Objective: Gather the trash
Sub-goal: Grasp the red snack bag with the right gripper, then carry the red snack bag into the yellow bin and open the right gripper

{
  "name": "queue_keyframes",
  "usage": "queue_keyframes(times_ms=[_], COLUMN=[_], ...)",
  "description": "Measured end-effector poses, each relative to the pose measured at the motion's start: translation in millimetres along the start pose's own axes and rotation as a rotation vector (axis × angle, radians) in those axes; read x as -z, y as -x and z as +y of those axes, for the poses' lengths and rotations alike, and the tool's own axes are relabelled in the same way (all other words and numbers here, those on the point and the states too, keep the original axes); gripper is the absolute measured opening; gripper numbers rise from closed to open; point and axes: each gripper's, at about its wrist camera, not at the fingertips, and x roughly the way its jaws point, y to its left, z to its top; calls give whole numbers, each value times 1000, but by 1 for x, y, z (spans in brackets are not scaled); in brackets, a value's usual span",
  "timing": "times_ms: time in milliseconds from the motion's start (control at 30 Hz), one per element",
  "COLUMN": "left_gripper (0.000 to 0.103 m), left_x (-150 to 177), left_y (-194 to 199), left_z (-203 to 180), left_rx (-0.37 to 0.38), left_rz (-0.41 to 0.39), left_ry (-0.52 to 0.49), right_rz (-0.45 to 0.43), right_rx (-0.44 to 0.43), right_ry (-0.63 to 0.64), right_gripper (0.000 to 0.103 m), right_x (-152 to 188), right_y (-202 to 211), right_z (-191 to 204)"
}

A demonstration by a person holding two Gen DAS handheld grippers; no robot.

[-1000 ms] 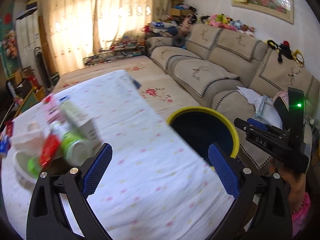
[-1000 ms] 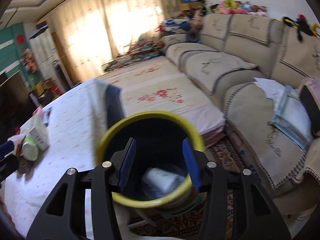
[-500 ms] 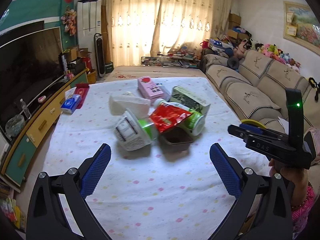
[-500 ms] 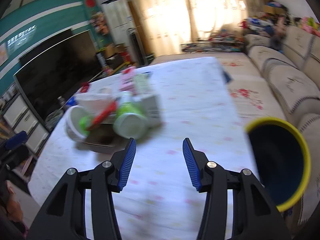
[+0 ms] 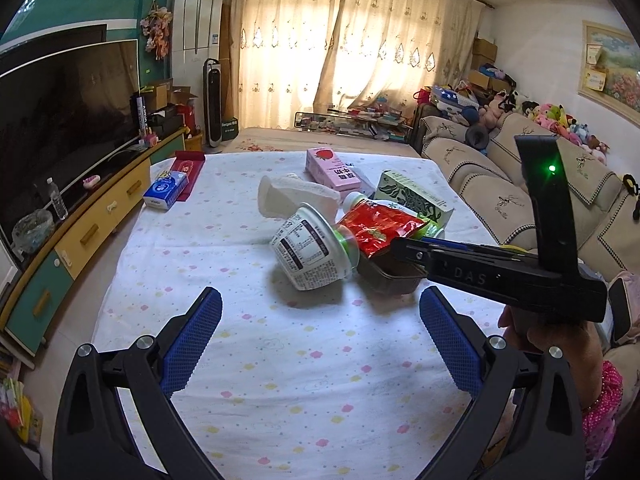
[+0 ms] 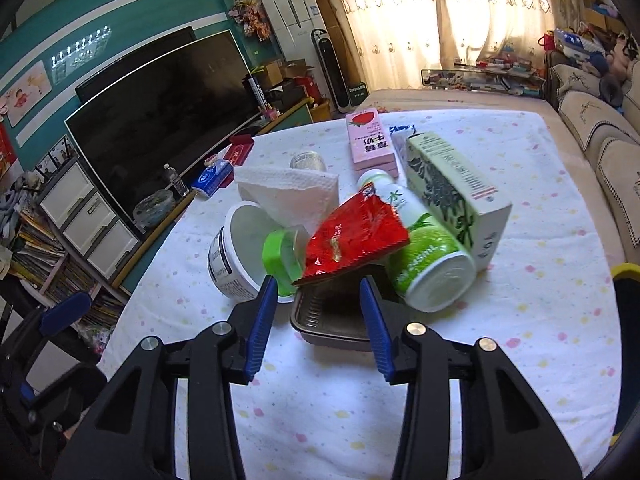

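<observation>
Trash lies in one heap near the middle of the table (image 5: 248,364), and it is straight ahead of the right claw (image 6: 320,316), which is the nearer one. Its fingers are partly open and hold nothing. Between their tips sits the dark tray (image 6: 332,320), with the red wrapper (image 6: 352,240) resting on its far rim. The green bottle (image 6: 424,256) lies on its side just right of the tray, its long axis running away from the claw, base toward the camera. The white cup (image 6: 240,252) lies to the left. The left claw (image 5: 320,336) is wide open and empty, well short of the heap. The yellow-rimmed bin (image 6: 626,270) shows only at the right edge. Half a second ago the right claw was farther from the heap, and the bin filled more of its view; now it has closed in on the tray.
</observation>
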Motion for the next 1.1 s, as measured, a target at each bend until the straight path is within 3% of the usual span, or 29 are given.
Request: queue_keyframes(times_ms=[333,400,467,567,867,1100], left_gripper=[97,97,98,97,97,98], left_x=[6,6,6,7,5,3], left_y=[-9,-10,-11,-12,-13,-17], left_z=[11,11,11,10,-1,-17], left_rx=[0,0,0,-1,5,20], left_rz=[12,14,16,18,18,19], left_ry=[14,12,11,8,-17,-45], right_rz=[20,12,0,-29,-160,-247], right_rx=[10,19,19,9,9,131], right_ry=[-105,-112,-117,-116,-130,-188], right_gripper=[41,32,12,8,7,7], right_x=[-13,-15,-18,-18,-15,4], right_y=[-35,-37,-39,-33,28,89], right_z=[-9,-11,-11,-12,-29,-80])
